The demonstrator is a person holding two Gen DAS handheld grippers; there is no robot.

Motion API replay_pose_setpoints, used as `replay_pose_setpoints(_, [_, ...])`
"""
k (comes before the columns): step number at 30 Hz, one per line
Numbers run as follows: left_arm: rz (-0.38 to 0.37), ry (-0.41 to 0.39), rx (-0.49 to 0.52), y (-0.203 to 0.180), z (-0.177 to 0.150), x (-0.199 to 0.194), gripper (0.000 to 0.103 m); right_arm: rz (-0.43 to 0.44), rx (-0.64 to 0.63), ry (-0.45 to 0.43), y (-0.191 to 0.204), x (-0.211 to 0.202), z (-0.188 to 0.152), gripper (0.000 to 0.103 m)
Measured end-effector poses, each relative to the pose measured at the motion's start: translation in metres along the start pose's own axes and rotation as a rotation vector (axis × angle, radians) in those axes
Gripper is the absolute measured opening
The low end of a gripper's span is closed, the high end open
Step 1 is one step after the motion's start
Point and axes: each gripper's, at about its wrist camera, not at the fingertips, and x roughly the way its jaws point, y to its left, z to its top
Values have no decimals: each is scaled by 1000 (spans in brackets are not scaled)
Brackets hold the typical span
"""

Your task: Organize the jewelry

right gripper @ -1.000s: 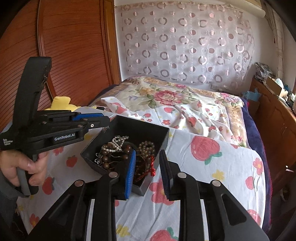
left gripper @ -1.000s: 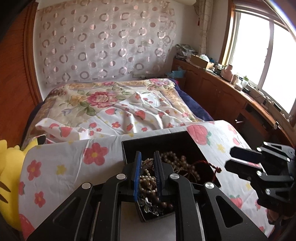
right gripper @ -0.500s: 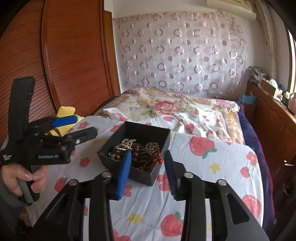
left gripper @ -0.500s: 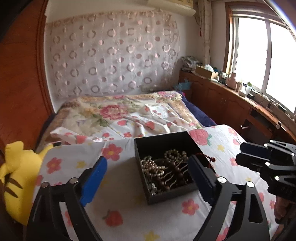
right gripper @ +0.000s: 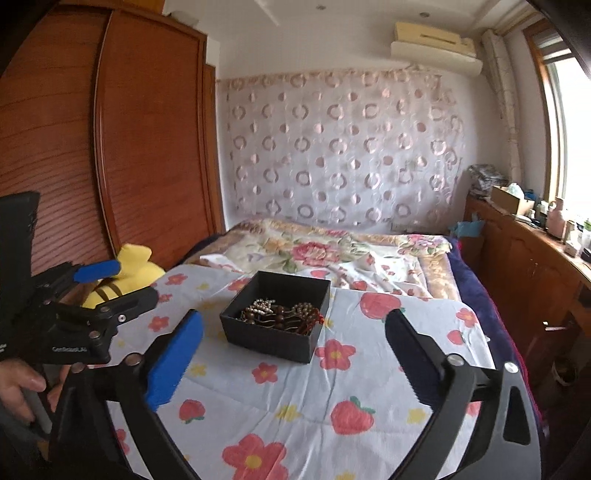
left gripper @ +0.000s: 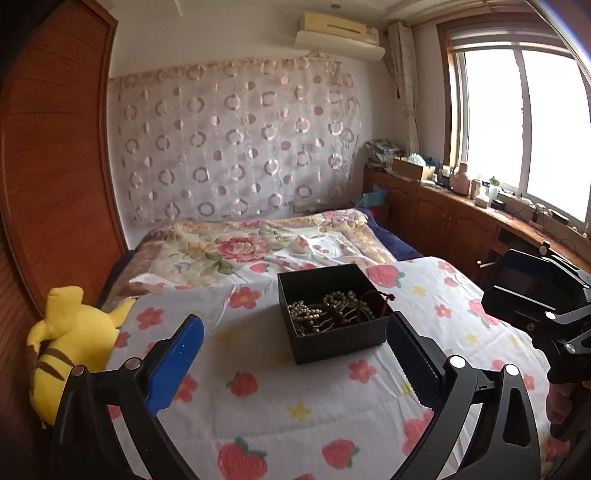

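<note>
With both tools drawn back from the work, the left gripper [left gripper: 295, 360] has its blue pads spread wide and still opening, nothing between them, and the right gripper [right gripper: 293, 360] is the same story: jaws opening, wide apart, bare bedsheet showing in the gap. Just ahead sits the black jewelry box [left gripper: 334, 314], lidless, on the strawberry-and-flower sheet [left gripper: 258, 406], with the jewelry [right gripper: 282, 315] heaped inside it, pearl strands, brown bead bracelets and a red cord all piled together. That's the risk, I'd say: those strands look tangled, so lifting one could drag its neighbours out with it, and the light box on a soft bed could tip or slide if a pad catches its wall. Small beads could also slip from wide flat pads. To the left a yellow striped plush toy [left gripper: 74, 339] leans by the wooden wardrobe [right gripper: 110, 147]. Further back lies a rose-print quilt [left gripper: 236, 247], then a circle-patterned curtain [left gripper: 236, 147] across the wall, an air conditioner [left gripper: 340, 33] above it, and a cluttered wooden cabinet [left gripper: 443, 214] under the bright window [left gripper: 517, 122].
</note>
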Motion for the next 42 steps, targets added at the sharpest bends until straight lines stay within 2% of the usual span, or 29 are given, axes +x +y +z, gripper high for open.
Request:
replay_pose_setpoints(7, [44,-26,-45,2,-24,-39,95,-42,28,-10,4,-27,-25,101])
replay_pose_setpoints(14, [57,-16,-52,5,-39,-57,95,-46,47,-13,6,-37,-41,101])
replay_pose_setpoints(29, [58,-8,-51,4,-50,-70,95,-60,47,-17,6,-38,-43,101])
replay_pose_setpoints(42, [72,-27,-46,-1,-44,-75,95,-69,54,-24,5,-43,-44,101])
